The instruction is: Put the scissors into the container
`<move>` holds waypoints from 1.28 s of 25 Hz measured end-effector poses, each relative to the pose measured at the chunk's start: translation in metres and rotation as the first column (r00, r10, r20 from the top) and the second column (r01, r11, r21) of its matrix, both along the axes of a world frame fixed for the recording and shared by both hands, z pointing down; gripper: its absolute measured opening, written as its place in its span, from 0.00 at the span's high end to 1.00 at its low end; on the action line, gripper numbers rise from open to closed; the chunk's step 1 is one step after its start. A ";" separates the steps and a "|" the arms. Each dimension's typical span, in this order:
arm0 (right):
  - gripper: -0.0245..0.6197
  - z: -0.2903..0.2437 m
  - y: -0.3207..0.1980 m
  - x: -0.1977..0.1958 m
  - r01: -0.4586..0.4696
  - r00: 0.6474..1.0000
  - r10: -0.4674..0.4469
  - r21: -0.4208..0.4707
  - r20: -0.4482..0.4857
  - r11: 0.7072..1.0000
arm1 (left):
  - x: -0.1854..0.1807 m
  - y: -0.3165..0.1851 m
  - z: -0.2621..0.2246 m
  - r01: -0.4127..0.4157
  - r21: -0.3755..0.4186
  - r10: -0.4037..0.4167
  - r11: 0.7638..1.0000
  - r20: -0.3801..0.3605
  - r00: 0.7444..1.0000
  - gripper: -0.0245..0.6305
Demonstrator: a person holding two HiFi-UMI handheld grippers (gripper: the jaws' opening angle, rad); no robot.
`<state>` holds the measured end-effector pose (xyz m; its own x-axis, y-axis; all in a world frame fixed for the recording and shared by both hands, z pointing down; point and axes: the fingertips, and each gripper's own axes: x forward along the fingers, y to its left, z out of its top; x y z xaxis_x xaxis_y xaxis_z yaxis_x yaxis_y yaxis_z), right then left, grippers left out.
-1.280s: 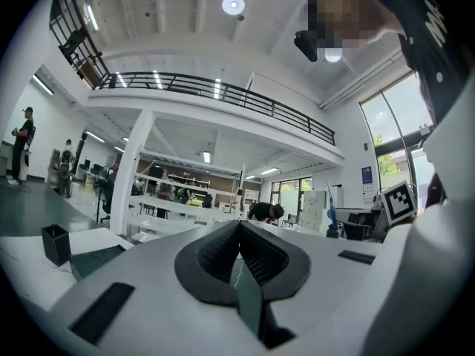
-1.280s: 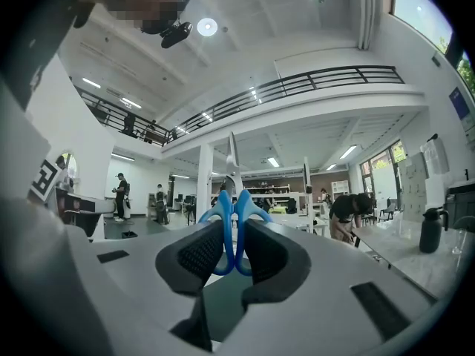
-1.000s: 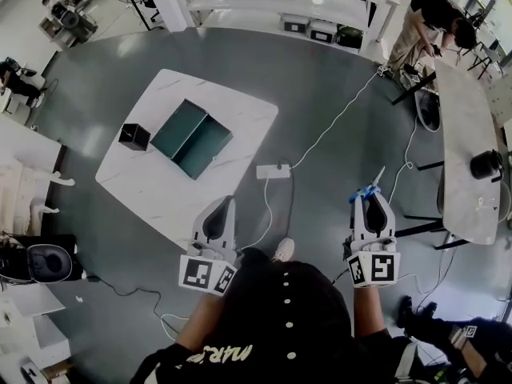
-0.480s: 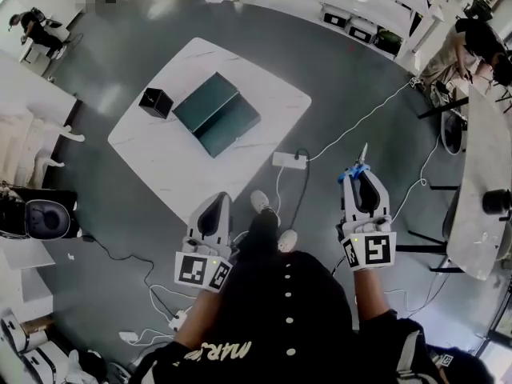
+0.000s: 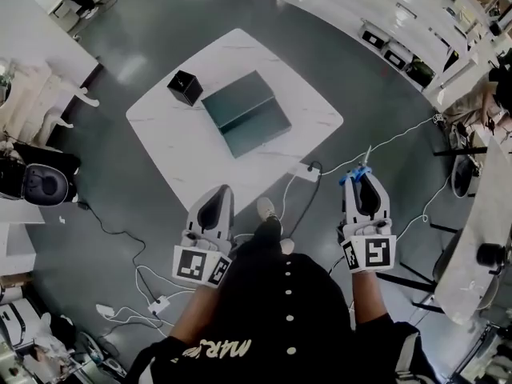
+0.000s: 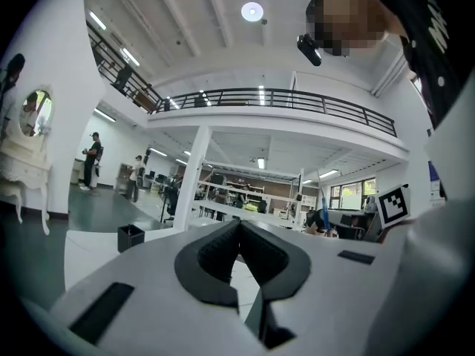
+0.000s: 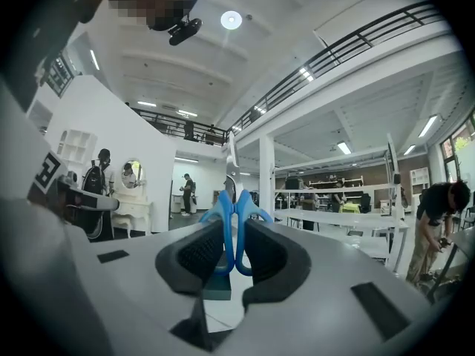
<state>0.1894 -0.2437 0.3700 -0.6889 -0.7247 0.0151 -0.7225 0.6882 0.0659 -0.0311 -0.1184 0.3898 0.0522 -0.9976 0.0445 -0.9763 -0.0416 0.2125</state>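
Note:
The scissors [image 5: 353, 174] have blue handles, and their blade points forward, away from me. My right gripper [image 5: 362, 176] is shut on those handles and holds them level over the grey floor, to the right of the white table [image 5: 184, 146]. In the right gripper view the blue loops [image 7: 226, 204] sit pinched between the dark pads of the right gripper [image 7: 235, 222]. The black container [image 5: 185, 87] stands on the table's far left part and also shows in the left gripper view [image 6: 130, 237]. My left gripper [image 5: 222, 189] is shut and holds nothing, just short of the table's near edge.
A teal box [image 5: 246, 123] lies on the table beside the container. A white power strip [image 5: 306, 170] and cables lie on the floor between table and right gripper. A second white table [image 5: 472, 238] stands at the right, a black chair [image 5: 40, 182] at the left.
Both grippers have travelled toward the white table, which now lies nearer and more central in the head view. The scissors stay in the right gripper.

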 end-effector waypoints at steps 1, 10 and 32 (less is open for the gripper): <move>0.80 0.001 -0.003 -0.005 0.010 1.000 -0.010 -0.001 -0.003 1.000 | -0.003 -0.002 0.001 0.007 0.000 -0.007 1.000 -0.003 1.000 0.92; 0.80 0.015 -0.038 -0.042 0.080 0.997 -0.080 -0.035 -0.015 0.996 | -0.028 -0.028 0.011 0.068 -0.010 -0.068 0.998 -0.020 0.997 0.92; 0.80 0.021 -0.139 -0.176 0.266 0.963 -0.268 -0.058 -0.039 0.962 | -0.111 -0.109 0.015 0.195 -0.016 -0.195 0.981 -0.071 0.978 0.92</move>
